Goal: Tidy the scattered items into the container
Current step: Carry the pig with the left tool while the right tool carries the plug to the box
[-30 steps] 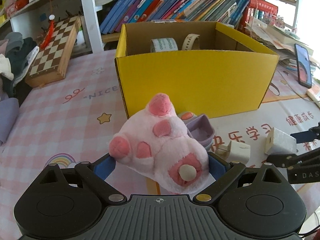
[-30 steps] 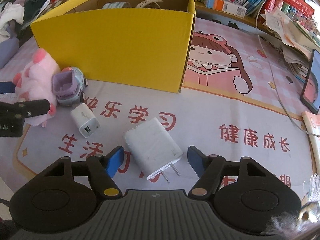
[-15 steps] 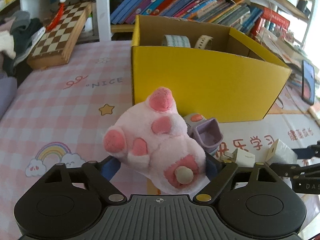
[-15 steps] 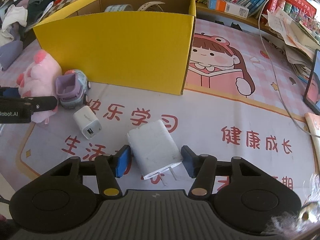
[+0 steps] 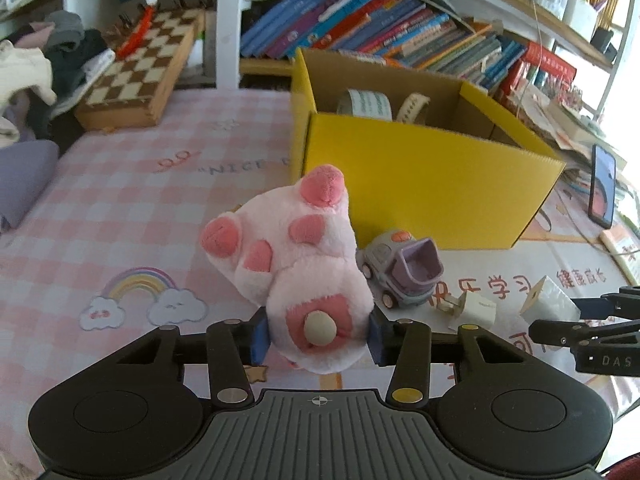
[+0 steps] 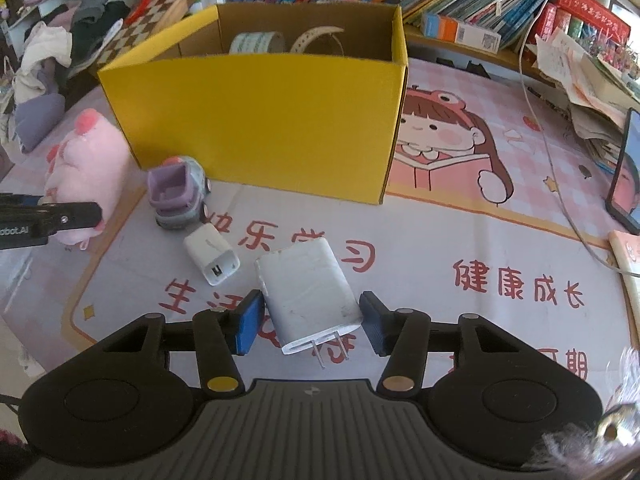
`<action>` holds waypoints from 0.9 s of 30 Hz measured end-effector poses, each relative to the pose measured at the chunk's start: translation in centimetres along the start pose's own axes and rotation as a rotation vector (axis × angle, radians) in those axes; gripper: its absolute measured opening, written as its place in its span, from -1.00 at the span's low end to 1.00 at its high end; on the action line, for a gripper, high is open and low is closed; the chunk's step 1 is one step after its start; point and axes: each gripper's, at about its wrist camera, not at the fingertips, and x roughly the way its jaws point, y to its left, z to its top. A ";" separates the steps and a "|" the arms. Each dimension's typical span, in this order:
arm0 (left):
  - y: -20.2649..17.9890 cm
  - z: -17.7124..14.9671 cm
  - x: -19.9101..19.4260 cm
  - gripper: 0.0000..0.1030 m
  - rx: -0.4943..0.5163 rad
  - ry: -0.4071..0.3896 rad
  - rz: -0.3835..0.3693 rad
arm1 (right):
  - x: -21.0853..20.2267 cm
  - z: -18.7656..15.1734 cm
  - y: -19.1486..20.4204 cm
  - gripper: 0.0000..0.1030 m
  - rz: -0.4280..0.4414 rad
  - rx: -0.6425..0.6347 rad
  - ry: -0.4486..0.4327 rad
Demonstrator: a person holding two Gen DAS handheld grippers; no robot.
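My left gripper (image 5: pixel 316 338) is shut on a pink plush pig (image 5: pixel 296 264) and holds it up in front of the yellow cardboard box (image 5: pixel 420 184). The box holds a tape roll (image 5: pixel 364 102) and a beige band (image 5: pixel 414 106). My right gripper (image 6: pixel 312 326) is shut on a large white charger (image 6: pixel 308 292), prongs toward the camera, lifted off the mat. A small white charger (image 6: pixel 212 256) and a grey-purple toy truck (image 6: pixel 178 192) lie on the mat before the box (image 6: pixel 260 120). The pig (image 6: pixel 86 168) shows at the left of the right wrist view.
A chessboard box (image 5: pixel 140 76) and a clothes pile (image 5: pixel 36 68) lie at the far left. Bookshelves (image 5: pixel 380 32) stand behind the box. A phone (image 6: pixel 628 168), a white cable (image 6: pixel 560 184) and paper stacks (image 6: pixel 592 80) are at the right.
Both grippers have closed on their items and risen: the left lifted the plush pig higher toward the box, the right closed on the large charger and raised it off the mat.
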 end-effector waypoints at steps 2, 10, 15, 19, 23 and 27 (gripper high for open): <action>0.3 -0.1 -0.8 -0.13 -0.001 -0.018 0.002 | -0.5 0.1 -0.1 -0.03 0.000 0.016 -0.010; 0.5 0.3 -4.1 -0.13 0.059 -0.084 0.010 | -2.6 0.5 0.0 -0.03 -0.003 0.043 -0.054; -0.5 1.3 -6.1 -0.13 0.129 -0.149 -0.031 | -4.1 1.3 0.4 -0.03 0.005 0.039 -0.092; -0.8 2.6 -7.0 -0.13 0.165 -0.189 -0.056 | -5.7 2.7 1.0 -0.03 0.010 0.009 -0.145; -1.1 4.3 -7.3 -0.13 0.204 -0.227 -0.071 | -7.2 4.7 1.1 -0.03 0.017 -0.013 -0.202; -1.7 6.1 -7.2 -0.13 0.250 -0.266 -0.087 | -8.0 7.1 1.1 -0.03 0.016 -0.048 -0.248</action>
